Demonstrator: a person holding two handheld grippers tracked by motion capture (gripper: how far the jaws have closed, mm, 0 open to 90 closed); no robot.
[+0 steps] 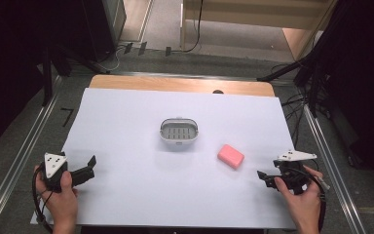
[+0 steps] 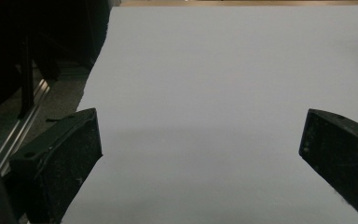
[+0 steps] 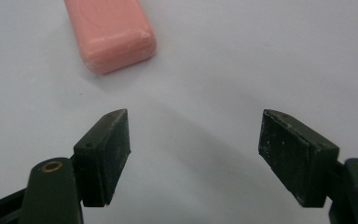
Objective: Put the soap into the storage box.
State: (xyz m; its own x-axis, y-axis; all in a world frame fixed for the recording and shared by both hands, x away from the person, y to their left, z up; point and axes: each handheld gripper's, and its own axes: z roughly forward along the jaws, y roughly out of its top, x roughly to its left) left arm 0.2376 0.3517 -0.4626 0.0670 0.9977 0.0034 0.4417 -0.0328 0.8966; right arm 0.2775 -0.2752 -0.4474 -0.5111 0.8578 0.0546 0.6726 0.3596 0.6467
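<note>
A pink bar of soap (image 1: 231, 156) lies flat on the white sheet, right of centre. A grey soap dish (image 1: 178, 130) with a slotted floor stands in the middle of the table, apart from the soap. At the front right my right gripper (image 1: 265, 179) is held in a hand, a short way right of the soap. In the right gripper view the soap (image 3: 109, 32) lies ahead and to the left of the right gripper (image 3: 195, 116), whose jaws are open around bare sheet. At the front left, the left gripper (image 1: 88, 168) is open, and its own view shows the left gripper (image 2: 200, 126) over bare sheet.
The white sheet (image 1: 126, 112) covers most of the table, and a wooden strip (image 1: 175, 84) shows along the far edge. Metal rails (image 1: 24, 156) run down both sides. Dark stands and cables (image 1: 302, 73) crowd the far corners.
</note>
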